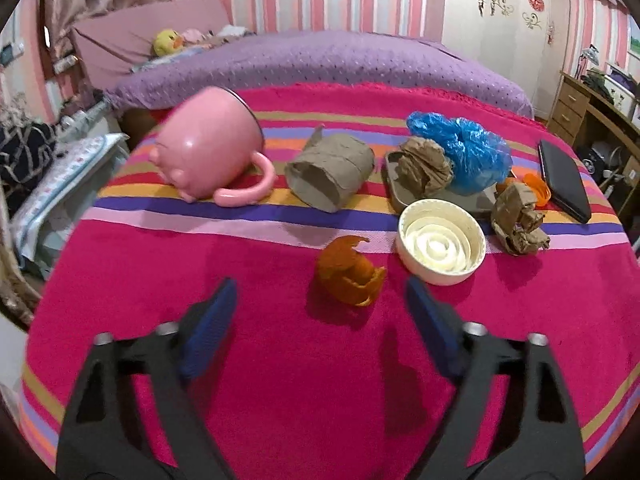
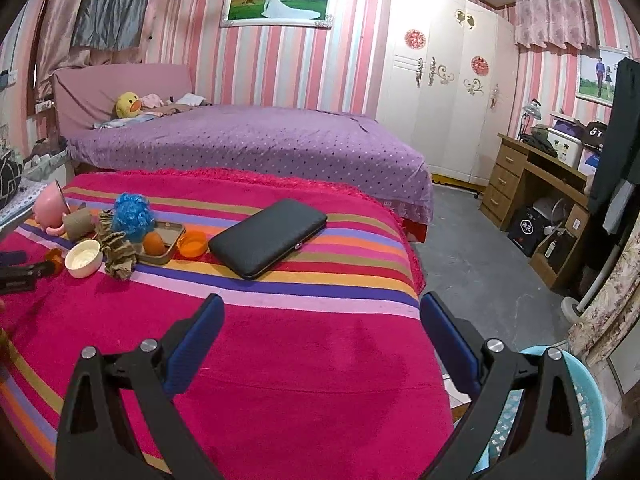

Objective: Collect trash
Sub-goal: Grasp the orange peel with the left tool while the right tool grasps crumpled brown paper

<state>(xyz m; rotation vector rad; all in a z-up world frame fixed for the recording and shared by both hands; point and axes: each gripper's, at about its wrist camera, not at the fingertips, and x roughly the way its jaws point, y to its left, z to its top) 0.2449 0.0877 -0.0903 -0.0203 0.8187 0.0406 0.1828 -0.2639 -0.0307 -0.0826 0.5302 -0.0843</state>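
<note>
We are holding the left gripper (image 1: 320,300) open over the pink striped blanket (image 1: 280,360), its jaws spread and gripping nothing, with the orange peel (image 1: 350,276) lying just ahead between the blue pads, not yet touched. The right gripper (image 2: 320,320) is also hanging open and empty, above bare blanket. By our judgement we are only starting: nearly all the trash is still lying out, namely the peel, the white lid (image 1: 440,246), the cardboard tube (image 1: 328,172), the crumpled brown paper (image 1: 518,220), another wad on the small tray (image 1: 404,200), and the blue plastic bag (image 1: 464,148). The pale blue basket (image 2: 588,412) is sitting on the floor beside the right gripper; its contents are hidden. A pink mug (image 1: 208,144) is lying tipped over and a black case (image 2: 268,236) is resting flat. We are working in a bedroom with pink striped walls, a purple bed (image 2: 260,140) and a wooden desk (image 2: 532,184).
</note>
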